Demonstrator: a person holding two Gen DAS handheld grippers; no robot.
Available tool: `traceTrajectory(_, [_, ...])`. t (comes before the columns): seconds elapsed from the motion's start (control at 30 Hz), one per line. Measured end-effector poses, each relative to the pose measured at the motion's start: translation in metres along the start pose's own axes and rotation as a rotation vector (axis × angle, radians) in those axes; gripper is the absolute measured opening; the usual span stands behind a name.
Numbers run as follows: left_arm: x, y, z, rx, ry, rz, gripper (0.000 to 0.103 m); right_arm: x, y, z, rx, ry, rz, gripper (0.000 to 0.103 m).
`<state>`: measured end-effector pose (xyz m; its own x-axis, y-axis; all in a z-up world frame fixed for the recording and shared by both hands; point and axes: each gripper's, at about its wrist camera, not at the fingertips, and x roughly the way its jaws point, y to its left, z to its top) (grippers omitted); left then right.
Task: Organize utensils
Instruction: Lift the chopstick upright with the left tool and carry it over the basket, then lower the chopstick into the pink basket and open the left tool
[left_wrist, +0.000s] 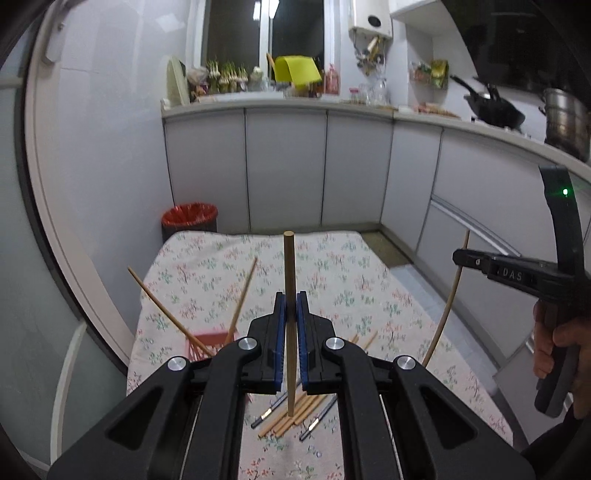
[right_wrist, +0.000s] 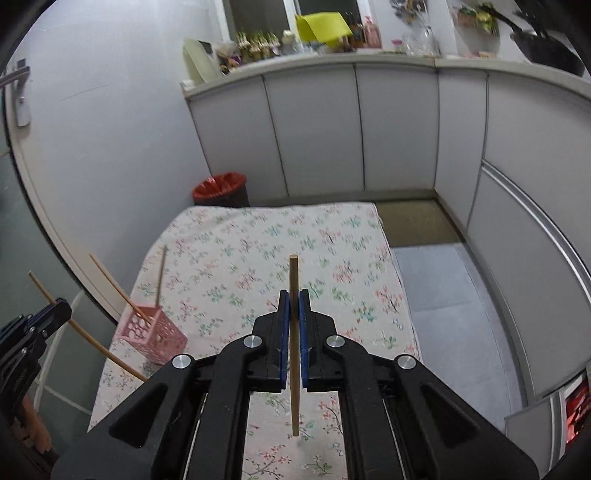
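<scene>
Left gripper (left_wrist: 291, 310) clamped on a wooden chopstick (left_wrist: 290, 325) held upright above the table (left_wrist: 332, 266), right gripper (right_wrist: 294, 314) likewise pinching its own chopstick (right_wrist: 294, 343); pink basket (right_wrist: 151, 334) at the near left with two sticks already leaning in it, loose pile (left_wrist: 291, 413) left near the front edge. Best to carry each stick over the basket, tip thin end down, lower inside the rim before letting go. Left first, avoiding crossed hands and the leaning sticks.
</scene>
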<state>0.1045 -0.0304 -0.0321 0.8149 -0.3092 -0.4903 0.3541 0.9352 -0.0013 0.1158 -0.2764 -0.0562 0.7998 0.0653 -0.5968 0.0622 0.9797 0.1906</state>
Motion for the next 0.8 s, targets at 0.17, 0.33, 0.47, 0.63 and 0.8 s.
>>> traceTrajectory(0.17, [-0.024,0.009,0.016,-0.024,-0.123,0.042,0.006,-0.013,0.012,0.012,-0.017,-0.048,0.032,0.004])
traceTrajectory(0.33, [-0.038,0.027,0.026,-0.067,-0.219,0.109,0.006,-0.016,0.019,0.017,-0.018,-0.058,0.057,0.004])
traceTrajectory(0.47, [-0.036,0.047,0.026,-0.127,-0.267,0.167,0.006,-0.016,0.024,0.017,-0.017,-0.057,0.069,0.004])
traceTrajectory(0.63, [-0.018,0.063,0.021,-0.149,-0.265,0.231,0.006,-0.015,0.031,0.016,-0.022,-0.061,0.085,0.004])
traceTrajectory(0.8, [0.007,0.071,0.016,-0.149,-0.237,0.252,0.006,-0.014,0.039,0.017,-0.019,-0.069,0.117,0.004])
